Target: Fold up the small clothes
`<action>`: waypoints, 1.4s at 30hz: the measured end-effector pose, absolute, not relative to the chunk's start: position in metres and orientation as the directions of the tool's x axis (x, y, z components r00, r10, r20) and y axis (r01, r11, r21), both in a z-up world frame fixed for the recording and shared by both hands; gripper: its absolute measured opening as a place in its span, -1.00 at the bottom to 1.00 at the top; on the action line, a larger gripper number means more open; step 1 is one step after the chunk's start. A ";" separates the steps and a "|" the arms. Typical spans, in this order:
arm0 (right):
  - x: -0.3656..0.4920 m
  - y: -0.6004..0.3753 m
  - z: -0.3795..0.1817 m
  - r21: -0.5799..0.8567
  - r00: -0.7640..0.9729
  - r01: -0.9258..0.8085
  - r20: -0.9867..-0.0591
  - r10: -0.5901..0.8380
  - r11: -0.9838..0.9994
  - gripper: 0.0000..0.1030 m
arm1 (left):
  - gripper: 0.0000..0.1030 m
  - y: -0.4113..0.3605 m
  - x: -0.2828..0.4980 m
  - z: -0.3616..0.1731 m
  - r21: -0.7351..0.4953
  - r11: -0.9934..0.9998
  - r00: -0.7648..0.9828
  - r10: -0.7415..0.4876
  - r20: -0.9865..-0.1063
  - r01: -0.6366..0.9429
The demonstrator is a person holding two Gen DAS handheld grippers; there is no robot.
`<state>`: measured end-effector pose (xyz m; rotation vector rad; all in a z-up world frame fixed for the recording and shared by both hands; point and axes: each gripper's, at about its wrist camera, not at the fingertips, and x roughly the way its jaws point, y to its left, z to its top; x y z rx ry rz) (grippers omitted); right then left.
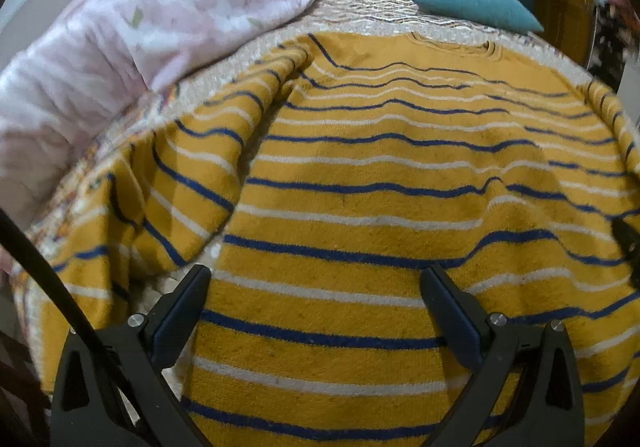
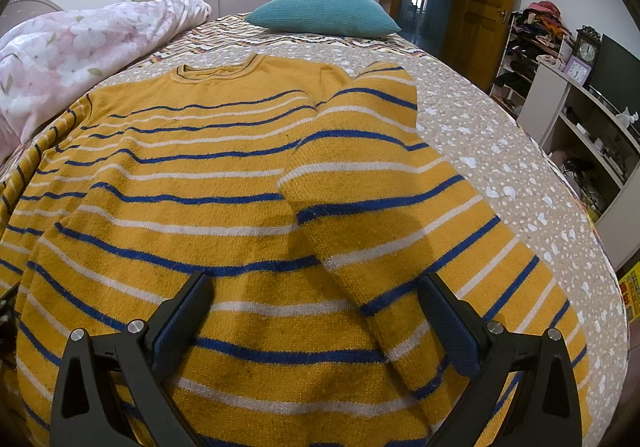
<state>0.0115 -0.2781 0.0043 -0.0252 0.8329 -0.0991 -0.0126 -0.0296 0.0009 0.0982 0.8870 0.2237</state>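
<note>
A yellow sweater (image 1: 360, 175) with blue and white stripes lies flat on the bed, collar at the far end. Its left sleeve (image 1: 168, 183) is bunched beside the body. In the right wrist view the sweater (image 2: 180, 175) has its right sleeve (image 2: 392, 207) lying along the body's right side. My left gripper (image 1: 316, 287) is open and empty above the sweater's lower left part. My right gripper (image 2: 316, 293) is open and empty above the lower part, near the sleeve.
The bed cover (image 2: 500, 151) is beige with white spots. A pink floral quilt (image 1: 120, 47) is heaped at the left. A teal pillow (image 2: 324, 13) lies at the far end. Shelves (image 2: 580, 107) with clutter stand right of the bed.
</note>
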 end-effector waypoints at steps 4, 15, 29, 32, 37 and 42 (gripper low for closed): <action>0.012 -0.279 0.005 -0.054 0.670 0.078 -0.736 -0.093 0.995 1.00 | 1.00 -0.048 -0.017 0.002 0.313 0.937 0.640 0.338 -0.690 -0.157; 0.009 -0.281 0.005 -0.038 0.676 0.078 -0.732 -0.081 0.996 1.00 | 1.00 -0.050 -0.018 0.005 0.335 0.928 0.639 0.357 -0.681 -0.162; 0.008 -0.281 0.006 -0.030 0.679 0.078 -0.730 -0.075 0.996 1.00 | 1.00 -0.007 -0.005 -0.002 0.010 0.987 0.553 0.098 -0.828 -0.159; 0.009 -0.280 0.006 -0.032 0.678 0.078 -0.731 -0.077 0.996 1.00 | 1.00 -0.008 -0.004 -0.003 0.006 0.988 0.529 0.086 -0.845 -0.151; 0.008 -0.281 0.006 -0.031 0.679 0.078 -0.731 -0.076 0.996 1.00 | 1.00 -0.006 0.004 -0.001 0.007 0.989 0.456 0.073 -0.887 -0.145; 0.009 -0.281 0.006 -0.030 0.679 0.078 -0.730 -0.075 0.997 1.00 | 1.00 -0.006 0.011 0.001 0.007 0.990 0.406 0.065 -0.912 -0.143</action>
